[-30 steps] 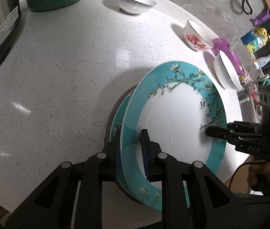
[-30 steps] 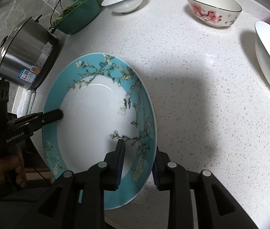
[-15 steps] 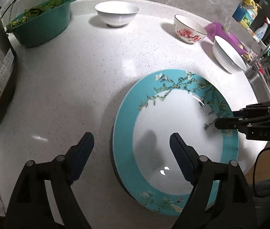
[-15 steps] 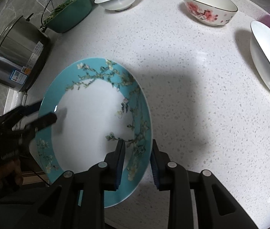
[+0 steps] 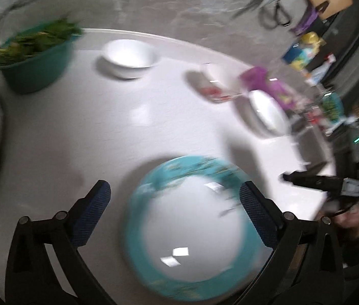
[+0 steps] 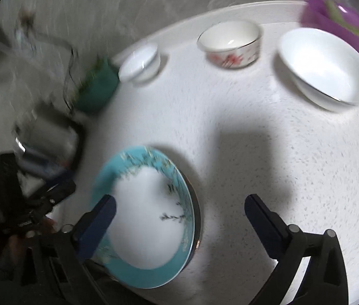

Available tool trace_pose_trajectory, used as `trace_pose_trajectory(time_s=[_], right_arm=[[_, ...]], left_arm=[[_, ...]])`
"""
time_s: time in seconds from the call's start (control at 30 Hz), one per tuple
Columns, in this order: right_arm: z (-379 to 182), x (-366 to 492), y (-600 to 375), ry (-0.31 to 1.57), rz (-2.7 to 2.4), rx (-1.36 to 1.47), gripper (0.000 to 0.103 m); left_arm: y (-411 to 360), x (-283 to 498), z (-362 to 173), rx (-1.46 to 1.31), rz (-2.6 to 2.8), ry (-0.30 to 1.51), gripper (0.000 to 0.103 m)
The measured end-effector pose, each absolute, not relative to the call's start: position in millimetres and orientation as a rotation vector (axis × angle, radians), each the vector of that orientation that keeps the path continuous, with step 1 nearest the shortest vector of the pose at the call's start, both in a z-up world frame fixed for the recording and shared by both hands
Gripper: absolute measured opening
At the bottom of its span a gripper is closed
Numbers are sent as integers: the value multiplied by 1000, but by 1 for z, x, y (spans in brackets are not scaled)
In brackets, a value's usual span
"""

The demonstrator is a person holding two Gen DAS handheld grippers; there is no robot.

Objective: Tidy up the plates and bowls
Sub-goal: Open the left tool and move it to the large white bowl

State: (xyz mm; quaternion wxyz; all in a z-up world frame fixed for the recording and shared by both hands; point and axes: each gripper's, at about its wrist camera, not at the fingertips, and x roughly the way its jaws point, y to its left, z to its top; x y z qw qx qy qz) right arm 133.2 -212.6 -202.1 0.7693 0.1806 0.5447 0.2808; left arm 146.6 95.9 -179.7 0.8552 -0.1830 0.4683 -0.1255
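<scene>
Three bowls (image 6: 325, 67), one teal plate (image 5: 197, 231); left tongs (image 5: 174, 198) and right tongs (image 6: 179, 209) opening, empty.

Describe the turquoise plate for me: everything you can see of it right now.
The turquoise plate is round, glossy, ceramic-looking, with a white centre and a wide teal rim bearing blossom-branch patterns. It lies flat, face up, near the front edge of the white speckled counter. A darker rim peeks out beneath its right edge, so it seems to rest on another dish. Neither the left gripper nor the right gripper touches it; both sets of jaws are opening above it.
</scene>
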Motion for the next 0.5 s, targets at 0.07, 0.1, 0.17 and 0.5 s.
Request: trace_pose_trajectory(time_s=[0.07, 0.1, 0.17, 0.5], right_arm=[[-203, 133, -244, 1180, 599, 519, 103], [-201, 133, -261, 1161, 586, 570, 103], [-195, 137, -299, 1106, 567, 674, 103], [-162, 221, -431, 1009, 485, 605, 103]], left_arm=[[87, 156, -172, -459, -315, 965, 103], [76, 163, -166, -496, -343, 954, 103], [55, 172, -157, -522, -361, 937, 103], [-82, 275, -154, -489, -253, 1047, 103]])
